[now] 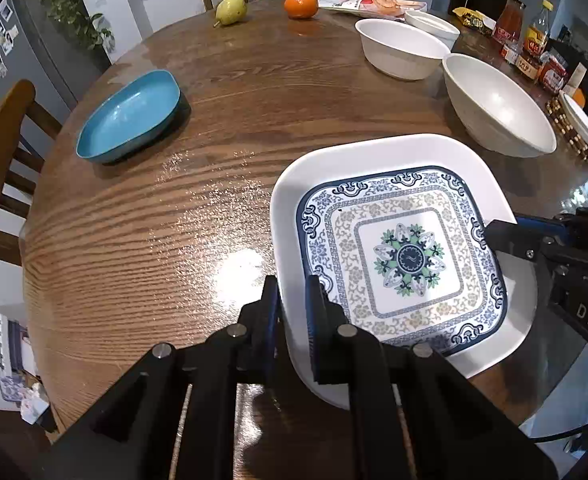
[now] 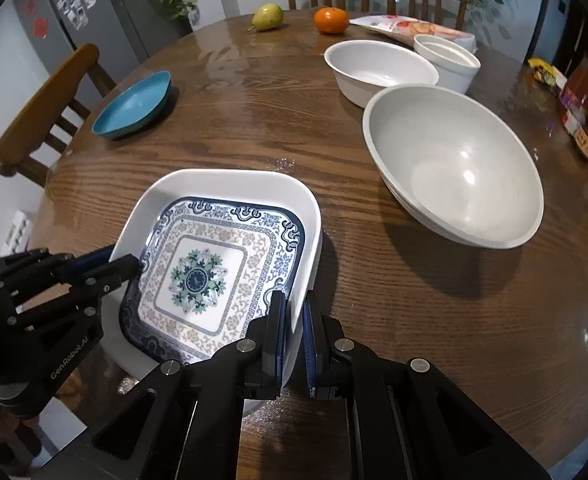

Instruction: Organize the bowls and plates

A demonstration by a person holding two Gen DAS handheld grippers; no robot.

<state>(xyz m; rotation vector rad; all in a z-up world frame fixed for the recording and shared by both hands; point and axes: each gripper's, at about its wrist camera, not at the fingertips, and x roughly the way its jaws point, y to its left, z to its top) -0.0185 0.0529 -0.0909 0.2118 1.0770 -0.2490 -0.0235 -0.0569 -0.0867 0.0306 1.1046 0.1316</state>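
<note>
The left gripper [image 1: 292, 296], at the bottom centre of its own view, is clamped on the near-left rim of the white dish [image 1: 294, 184], one finger outside the wall and one inside. The right gripper [image 2: 294, 312], bottom centre of the right wrist view, is clamped on the opposite rim of the same dish [image 2: 222, 178], again with the wall between its fingers. A patterned plate [image 1: 402, 258] with blue borders and a green centre lies nested inside the dish. The dish sits low over the table [image 1: 154, 220]; whether it touches the wood I cannot tell.

Right of the dish in the right wrist view stands a large grey bowl [image 2: 454, 164], apart from it. Above that, at upper right, are a white oval bowl [image 2: 378, 70] and a small white bowl [image 2: 448, 60] just beside each other. A blue bowl [image 2: 134, 104] rests at the upper left, well apart. A pear [image 2: 268, 17] and an orange [image 2: 331, 20] lie at the table's far edge, top centre.
</note>
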